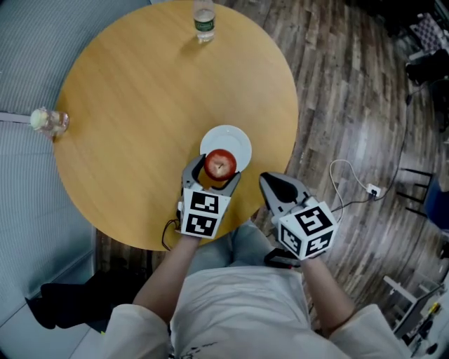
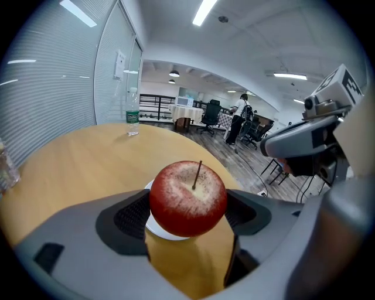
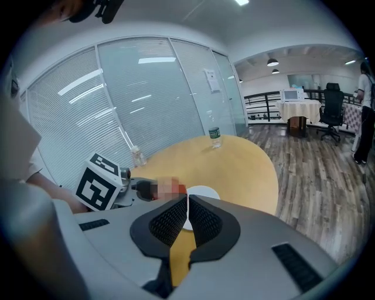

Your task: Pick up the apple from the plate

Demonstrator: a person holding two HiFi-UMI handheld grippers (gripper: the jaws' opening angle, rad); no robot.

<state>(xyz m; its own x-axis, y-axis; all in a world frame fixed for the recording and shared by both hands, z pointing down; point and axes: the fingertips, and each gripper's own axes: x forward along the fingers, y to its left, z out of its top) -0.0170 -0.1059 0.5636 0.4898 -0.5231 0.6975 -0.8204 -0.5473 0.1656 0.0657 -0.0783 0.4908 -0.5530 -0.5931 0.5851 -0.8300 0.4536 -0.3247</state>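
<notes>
Filling most of the head view, a round wooden worktop [image 1: 140,105] stands on a grey plank floor [image 1: 351,98], with a person [image 1: 238,301] in pale clothes at its near edge.

The left gripper [image 1: 214,170] reaches in over that near edge, its marker cube [image 1: 204,214] facing up. The right gripper [image 3: 187,205] hangs just to the right of it, off the worktop's rim, and carries a cube of its own [image 1: 309,228].

A white plate [image 1: 237,142] lies on the worktop close to the near-right rim. The red apple [image 2: 187,198] is between the left gripper's fingers [image 2: 126,217] — both dark ribbed pads press against its sides, and its stem points up. It lies over the plate's near edge; whether it rests on the plate or is just clear of it cannot be told. The right gripper's fingers [image 3: 170,220] are pressed together with nothing between them — only a thin slit shows.

A clear plastic bottle [image 1: 203,19] with a green label stands upright at the far edge of the worktop, well apart from the plate. A small clear glass [image 1: 50,121] sits at the left rim. On the floor to the right, a thin white cable [image 1: 344,172] loops to a plug.
</notes>
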